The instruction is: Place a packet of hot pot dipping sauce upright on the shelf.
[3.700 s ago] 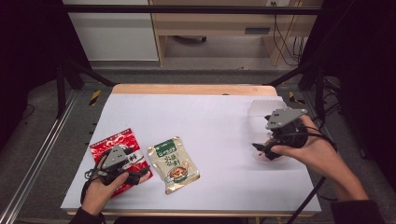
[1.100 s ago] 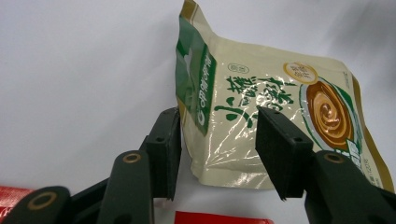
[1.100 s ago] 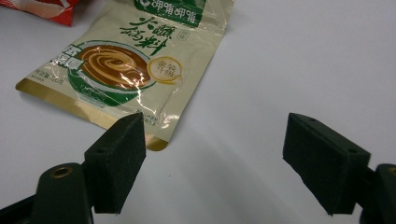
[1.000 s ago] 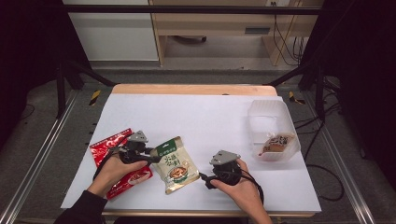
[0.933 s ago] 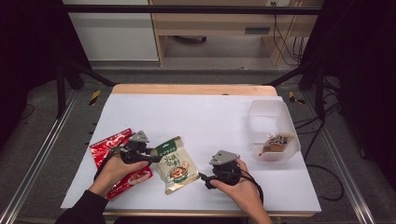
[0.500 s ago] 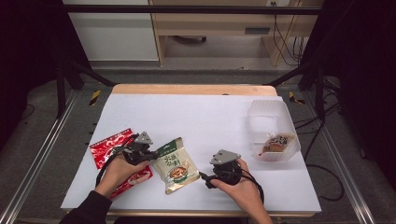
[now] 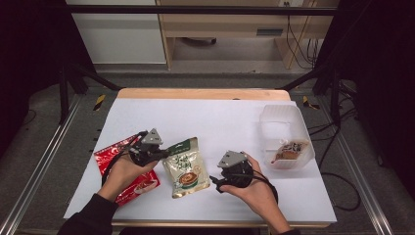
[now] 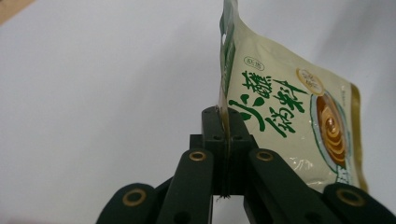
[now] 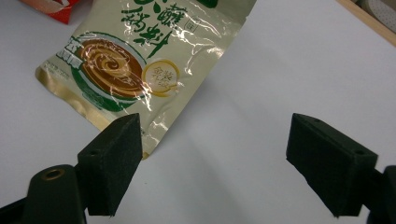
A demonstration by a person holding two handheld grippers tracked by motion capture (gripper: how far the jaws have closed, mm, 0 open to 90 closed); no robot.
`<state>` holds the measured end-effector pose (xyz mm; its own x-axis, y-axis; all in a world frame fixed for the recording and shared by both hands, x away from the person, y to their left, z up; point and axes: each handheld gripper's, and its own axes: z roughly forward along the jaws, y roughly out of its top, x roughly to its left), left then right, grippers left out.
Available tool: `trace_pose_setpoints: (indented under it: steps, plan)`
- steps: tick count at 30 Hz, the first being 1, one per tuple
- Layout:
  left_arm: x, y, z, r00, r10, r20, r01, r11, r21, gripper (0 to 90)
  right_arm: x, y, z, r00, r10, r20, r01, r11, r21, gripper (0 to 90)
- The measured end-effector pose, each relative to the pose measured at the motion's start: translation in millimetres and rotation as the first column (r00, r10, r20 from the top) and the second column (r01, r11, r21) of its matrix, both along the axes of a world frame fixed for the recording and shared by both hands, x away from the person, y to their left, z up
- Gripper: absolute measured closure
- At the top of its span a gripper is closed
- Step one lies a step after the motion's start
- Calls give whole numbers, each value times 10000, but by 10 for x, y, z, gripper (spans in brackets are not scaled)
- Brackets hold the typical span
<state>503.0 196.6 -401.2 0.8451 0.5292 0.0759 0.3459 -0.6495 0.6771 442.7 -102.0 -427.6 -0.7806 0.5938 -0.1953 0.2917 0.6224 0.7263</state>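
Two grippers worked one green sauce packet (image 7: 186, 168) at the table's (image 7: 220, 117) 6 o'clock: the left gripper (image 8: 227, 135) pinched its upper edge, likely to lift it, while the right gripper (image 9: 233, 163) waited wide apart at its 3 o'clock.

Two packets (image 7: 185, 167) side by side at table (image 7: 210, 117) front-left (tub (image 7: 286, 132) far right).

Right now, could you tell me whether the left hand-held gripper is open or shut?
Shut: the left hand-held gripper has its jaws pressed together on the edge of the green-and-cream sauce packet.
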Motion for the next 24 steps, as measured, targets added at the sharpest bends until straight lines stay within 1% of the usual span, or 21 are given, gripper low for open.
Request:
trace_pose_setpoints:
  steps: [1,5,7,8,10,15,17,21,22,23,24]
  plan:
    - [-8,-13,40,10000,-57,36,57,10000,-52,900,9,3,37,9999,99,37,-98,9998,-175,191]
    - [-46,-60,187,9987,-432,265,435,9990,-135,900,35,7,155,9989,439,158,-429,9973,-596,233]
    - [-61,-81,234,9979,-556,328,563,9982,-183,900,43,11,236,9980,578,243,-553,9944,-904,261]
    - [-67,-91,259,9974,-646,330,653,9977,-176,900,48,14,261,9977,628,259,-600,9935,-968,262]
    - [-95,-122,311,9957,-812,456,820,9965,-160,900,53,23,330,9970,737,253,-701,9901,-1218,297]
    - [-153,-190,421,9912,-1146,660,1163,9930,-214,900,71,51,498,9940,1077,162,-1036,9807,-1659,339]
    - [-175,-218,454,9889,-1303,716,1321,9910,-216,900,85,53,560,9932,1146,195,-1093,9779,-1784,351]
    - [-198,-254,506,9849,-1554,768,1568,9875,-125,900,119,44,679,9910,1329,146,-1282,9757,-1776,380]
    - [-208,-264,513,9845,-1577,771,1595,9870,-182,900,124,41,709,9907,1357,111,-1313,9737,-1864,391]
    - [-215,-273,520,9832,-1643,798,1662,9859,-180,900,132,44,729,9895,1446,43,-1414,9729,-1829,398]
    - [-223,-281,531,9819,-1707,824,1727,9848,-183,900,139,48,753,9885,1511,43,-1474,9693,-1967,404]
